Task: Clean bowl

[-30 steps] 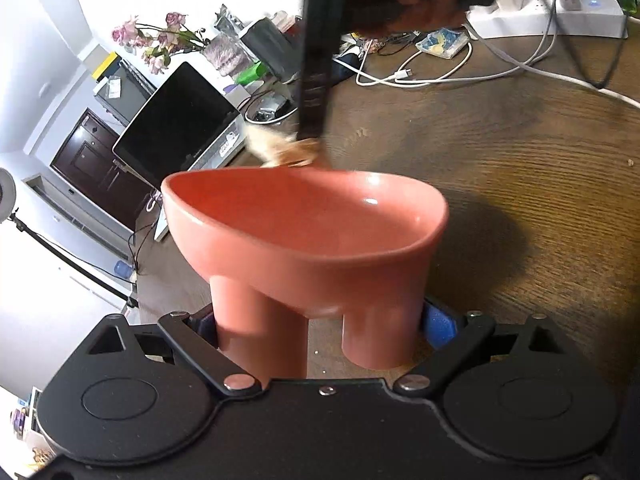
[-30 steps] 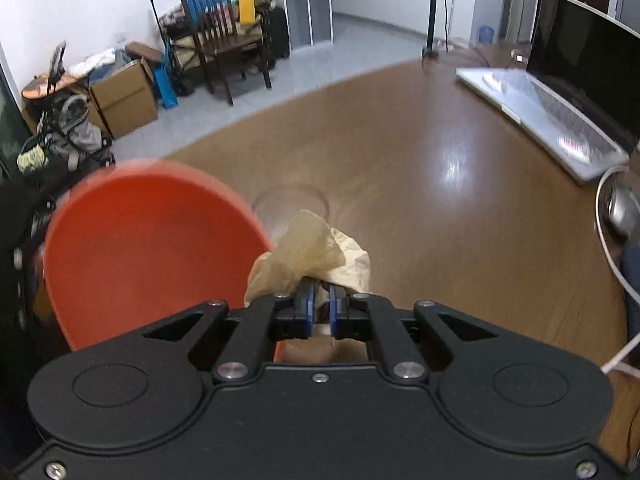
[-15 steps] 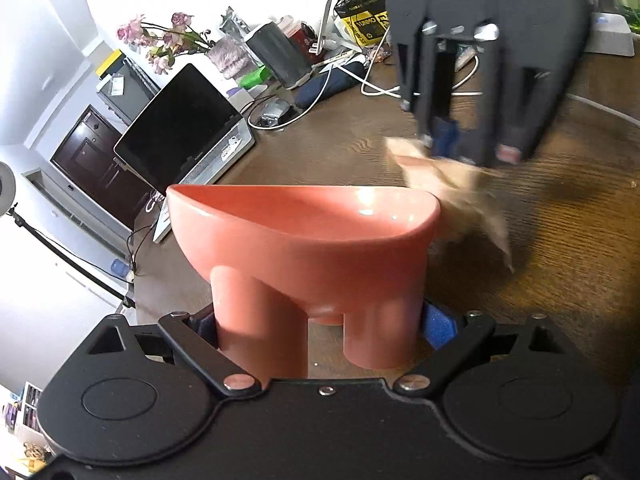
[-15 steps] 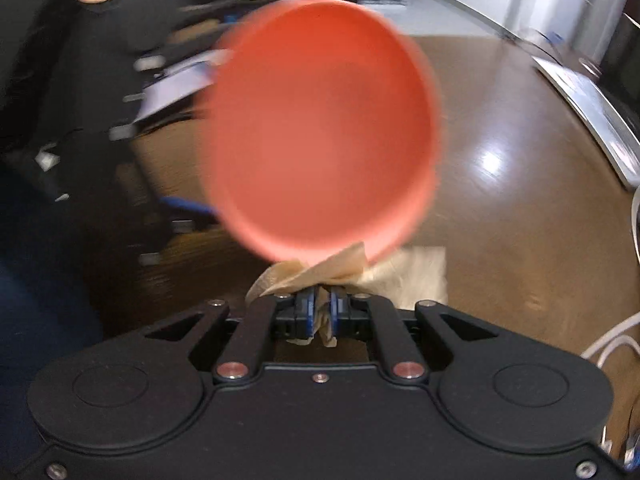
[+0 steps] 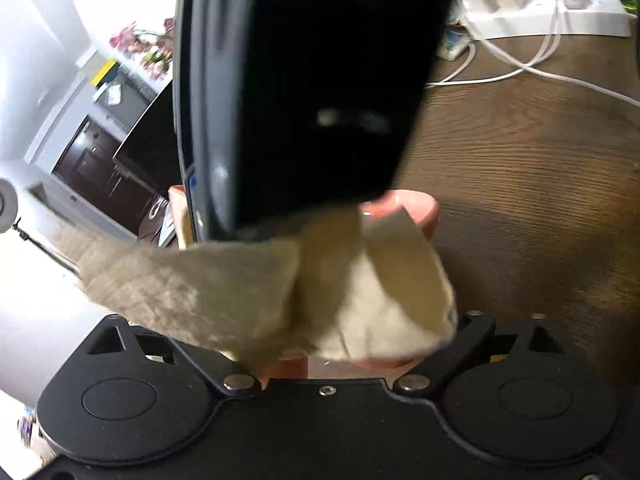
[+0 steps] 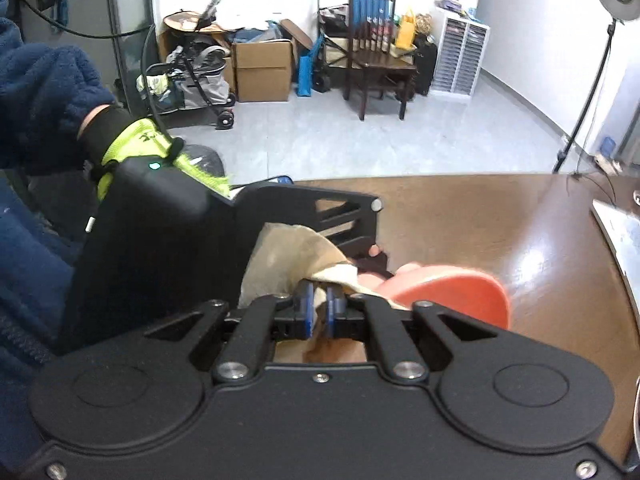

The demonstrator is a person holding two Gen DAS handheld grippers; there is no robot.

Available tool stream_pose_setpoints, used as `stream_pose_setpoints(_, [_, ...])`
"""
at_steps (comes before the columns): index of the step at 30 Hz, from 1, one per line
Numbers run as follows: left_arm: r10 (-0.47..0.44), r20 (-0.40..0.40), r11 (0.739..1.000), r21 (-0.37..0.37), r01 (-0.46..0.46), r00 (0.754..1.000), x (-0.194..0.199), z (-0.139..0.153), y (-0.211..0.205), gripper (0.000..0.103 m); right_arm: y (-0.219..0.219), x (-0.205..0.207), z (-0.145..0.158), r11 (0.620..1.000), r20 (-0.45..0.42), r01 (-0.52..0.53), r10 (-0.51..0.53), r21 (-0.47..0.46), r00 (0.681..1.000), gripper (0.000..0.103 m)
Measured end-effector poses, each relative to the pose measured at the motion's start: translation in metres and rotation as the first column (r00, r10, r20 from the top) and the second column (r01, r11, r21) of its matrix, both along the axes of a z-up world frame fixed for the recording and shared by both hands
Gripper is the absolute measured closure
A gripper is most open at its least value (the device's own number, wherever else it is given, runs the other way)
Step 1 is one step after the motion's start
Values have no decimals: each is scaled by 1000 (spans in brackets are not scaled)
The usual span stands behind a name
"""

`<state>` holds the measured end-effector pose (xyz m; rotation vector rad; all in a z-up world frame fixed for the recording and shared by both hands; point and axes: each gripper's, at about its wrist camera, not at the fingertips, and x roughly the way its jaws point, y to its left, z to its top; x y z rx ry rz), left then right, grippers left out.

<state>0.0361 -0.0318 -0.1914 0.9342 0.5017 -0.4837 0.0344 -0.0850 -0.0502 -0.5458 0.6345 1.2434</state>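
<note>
Cloth (image 5: 280, 292) fills the middle of our left wrist view, a beige wad draped over the coral bowl (image 5: 416, 210), so only a strip of rim and a bit of the feet peek out. Our left gripper (image 5: 326, 354) has that bowl's feet between its jaws, though the cloth hides the fingertips and we cannot tell how tightly they close. Looming above is the black body of the right gripper (image 5: 304, 92), very close to the lens and blurred, pressing the cloth down at the bowl. Off to the right, the brown worktop (image 5: 520, 168) carries white cables (image 5: 516, 66).

Over on the right wrist view, the left gripper (image 6: 224, 240) sits at left, held by a yellow-gloved hand (image 6: 136, 140). At centre, our right gripper (image 6: 318, 312) has its jaws clenched on the cloth (image 6: 288, 256). Just right of it, the bowl (image 6: 456, 292) shows its orange rim, tilted, above the worktop (image 6: 500, 216).
</note>
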Motion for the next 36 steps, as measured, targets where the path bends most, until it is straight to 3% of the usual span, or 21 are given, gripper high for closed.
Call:
stream_pose_setpoints(6, [-16, 13, 1000, 18, 16, 1000, -1, -3, -1, 10, -4, 25, 20, 993, 4, 83, -84, 86, 996, 97])
stream_pose_setpoints(13, [-24, 17, 1000, 19, 24, 1000, -6, -5, -4, 10, -21, 74, 13, 957, 12, 256, -260, 138, 966, 97])
stream_pose_setpoints(20, [-23, 10, 1000, 3, 23, 1000, -10, -5, 0, 10, -51, 102, -24, 929, 57, 371, -371, 17, 927, 95])
stream_pose_setpoints(28, [-19, 13, 1000, -3, 19, 1000, -8, -6, -3, 10, -58, 74, -81, 932, -35, 345, -351, -114, 936, 94])
stream_pose_setpoints(32, [-42, 22, 999, 24, 41, 999, -11, -8, -5, 10, -54, 51, -82, 955, -52, 263, -272, -138, 961, 94])
stream_pose_setpoints(36, [-44, 21, 999, 29, 43, 999, -12, -8, -4, 10, -49, 40, -68, 967, -69, 237, -244, -94, 967, 94])
